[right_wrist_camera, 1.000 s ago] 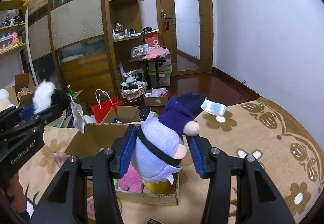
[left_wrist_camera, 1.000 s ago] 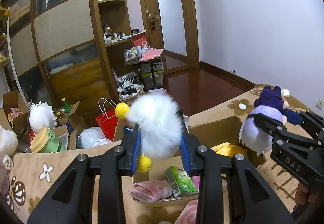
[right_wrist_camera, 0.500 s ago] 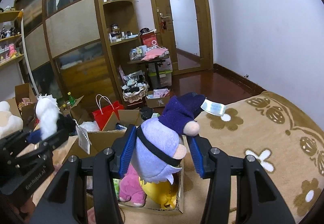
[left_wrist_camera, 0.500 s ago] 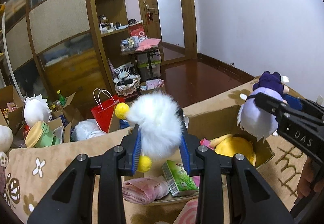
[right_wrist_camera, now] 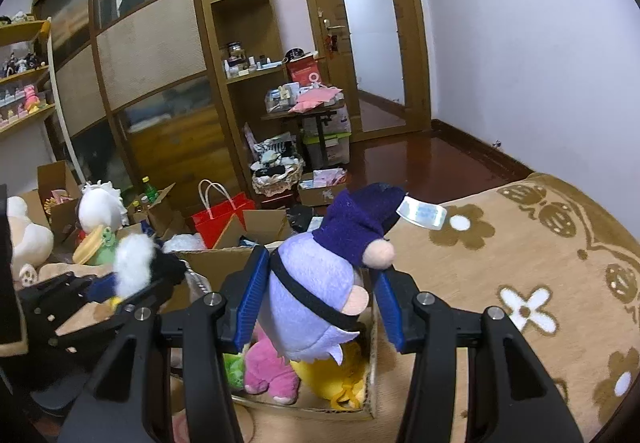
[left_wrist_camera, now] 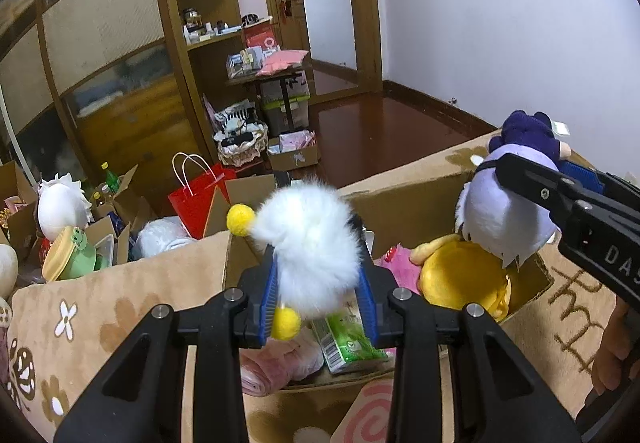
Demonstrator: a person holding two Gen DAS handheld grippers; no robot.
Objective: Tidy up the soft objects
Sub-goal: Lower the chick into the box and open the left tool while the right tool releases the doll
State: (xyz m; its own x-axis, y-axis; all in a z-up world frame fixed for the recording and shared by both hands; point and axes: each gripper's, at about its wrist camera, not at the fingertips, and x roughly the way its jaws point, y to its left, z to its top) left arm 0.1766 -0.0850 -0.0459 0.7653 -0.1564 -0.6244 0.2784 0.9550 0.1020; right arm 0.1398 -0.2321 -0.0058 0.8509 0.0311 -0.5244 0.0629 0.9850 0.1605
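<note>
My left gripper (left_wrist_camera: 318,289) is clamped on a white fluffy toy (left_wrist_camera: 310,247), its blue ribbed pads sunk into long, loose fur, with one yellow pompom (left_wrist_camera: 240,219) poking out at the top left and another (left_wrist_camera: 285,320) dangling just beside the left pad. My right gripper (right_wrist_camera: 316,301) pinches a lavender gnome plush (right_wrist_camera: 316,295) across its soft rounded body; a black band rings it, a floppy dark purple hat (right_wrist_camera: 360,219) tips over a peach nose, and a paper tag (right_wrist_camera: 420,213) sticks out from the hat. Both toys hang above the open cardboard box (left_wrist_camera: 404,211), which sits on a tan carpet-like cover with flower patterns (right_wrist_camera: 520,263). Inside the box I see a yellow plush (left_wrist_camera: 460,277), a pink plush (right_wrist_camera: 272,363), a folded pink cloth (left_wrist_camera: 280,363) and a green packet (left_wrist_camera: 344,341), so it looks to me as if the drop is the step in hand. The risks I judge from here: the fur is slippery and compressible, so the white toy could slide out early or snag its lower pompom on a pad when I release; the gnome is held off-centre and tilted, so it may tumble hat-first and roll over the low box wall onto the cover. With both grippers close over one small box, they could also knock each other, and the box's thin flaps could fold under a bump.
</note>
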